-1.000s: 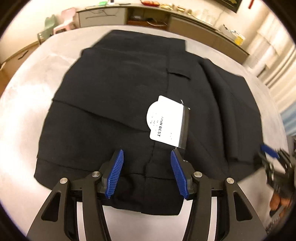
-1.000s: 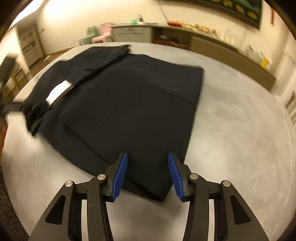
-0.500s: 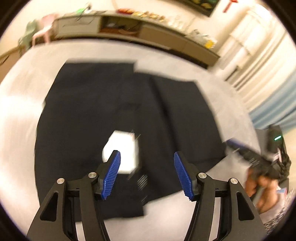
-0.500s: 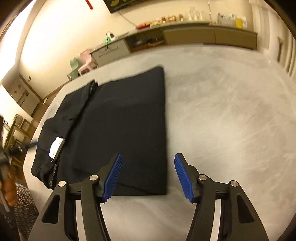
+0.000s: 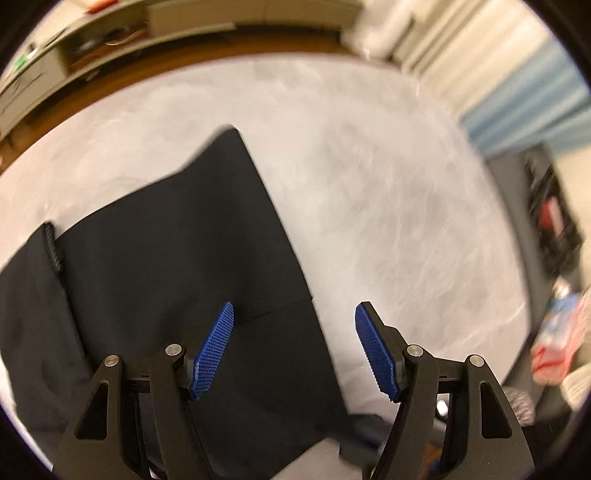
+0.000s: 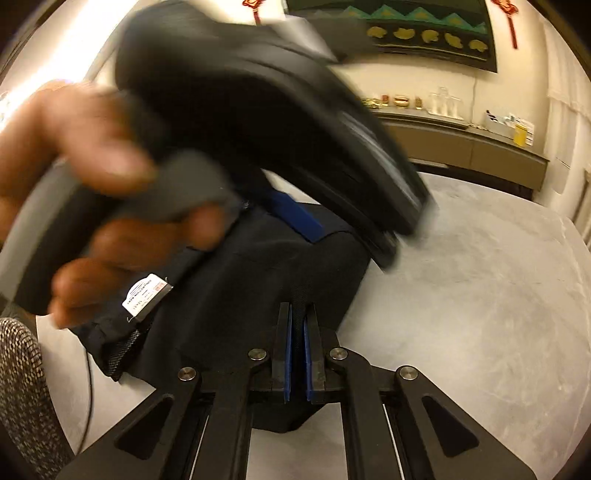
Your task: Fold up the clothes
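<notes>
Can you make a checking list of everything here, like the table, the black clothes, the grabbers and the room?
Surface: grey table, mostly bare.
Job's things: black garment lies on the table; white label shows at its edge.
Clutter: nothing seen on the table.
Grippers: left gripper open above the garment's edge, empty; right gripper shut on the garment. A hand holds the left gripper, blurred.
Cables: thin dark cord beside the garment.
Surroundings: low cabinet, wall hanging, curtains.
</notes>
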{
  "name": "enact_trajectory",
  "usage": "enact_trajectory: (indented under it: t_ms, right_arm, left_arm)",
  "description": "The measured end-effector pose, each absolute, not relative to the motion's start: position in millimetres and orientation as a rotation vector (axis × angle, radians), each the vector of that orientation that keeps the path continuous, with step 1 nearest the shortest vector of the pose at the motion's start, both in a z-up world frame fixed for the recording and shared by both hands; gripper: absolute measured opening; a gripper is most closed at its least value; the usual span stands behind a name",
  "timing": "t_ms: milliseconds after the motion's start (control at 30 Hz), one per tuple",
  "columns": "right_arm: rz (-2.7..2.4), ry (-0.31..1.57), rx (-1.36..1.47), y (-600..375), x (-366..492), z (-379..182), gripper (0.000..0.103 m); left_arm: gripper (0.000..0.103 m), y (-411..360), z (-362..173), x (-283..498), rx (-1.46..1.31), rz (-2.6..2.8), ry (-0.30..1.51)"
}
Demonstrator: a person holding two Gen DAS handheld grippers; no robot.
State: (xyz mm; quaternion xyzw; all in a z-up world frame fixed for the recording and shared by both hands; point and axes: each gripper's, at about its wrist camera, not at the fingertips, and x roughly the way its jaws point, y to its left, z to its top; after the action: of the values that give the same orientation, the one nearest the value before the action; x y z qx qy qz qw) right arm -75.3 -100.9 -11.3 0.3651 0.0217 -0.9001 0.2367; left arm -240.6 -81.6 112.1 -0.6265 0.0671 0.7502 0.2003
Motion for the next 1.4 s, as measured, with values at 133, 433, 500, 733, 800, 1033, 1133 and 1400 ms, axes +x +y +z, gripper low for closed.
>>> enact_trajectory:
  t_ms: [133,433,500,733,800,1033,1133,1400]
  right_arm:
    - [-2.420,0.000,0.980,-99.5,-74.9,-12.1,0.012]
    - [-2.166,-0.246,0.865,-110.4,-46.3,19.8,0.047]
    - [-2.142,-0.181,0.917,-138.6,-45.4,8.2,0.047]
    - [-2.113,0.091,1.041,-243.8,-31.2,-46.0,0.047]
    - [-2.138,0.186,1.060,-256.2,-28.4,-58.6,0.047]
    - [-2.546,0.470,1.241,-180.5,-82.9,-60.7,0.051]
    - [-2.719,0.382,1.318,-113.4,-86.8,-43.5,0.051]
    - [-2.386,0.389,1.105,-179.6,21.4,-39.3,0.061]
  left_arm:
    - [0.013,-77.9,108.5,-229.0,-1.684,2.139,0.378]
    - [0.011,-324.5,200.6,-160.1,-1.422,2.410,-0.254]
    - [0.015,-390.4,180.4,-144.3,-1.480,2.471,-0.393]
    - [0.057,-475.0,93.7,-100.1,-1.586,2.619,-0.690]
    - [0.057,-478.0,80.2,-92.8,-1.581,2.595,-0.786]
    - [0.058,-397.7,72.1,-61.1,-1.551,2.449,-0.684]
    - [0.058,-364.0,85.9,-36.8,-1.455,2.233,-0.650]
    - [0.057,-421.0,92.7,-33.6,-1.392,2.396,-0.758]
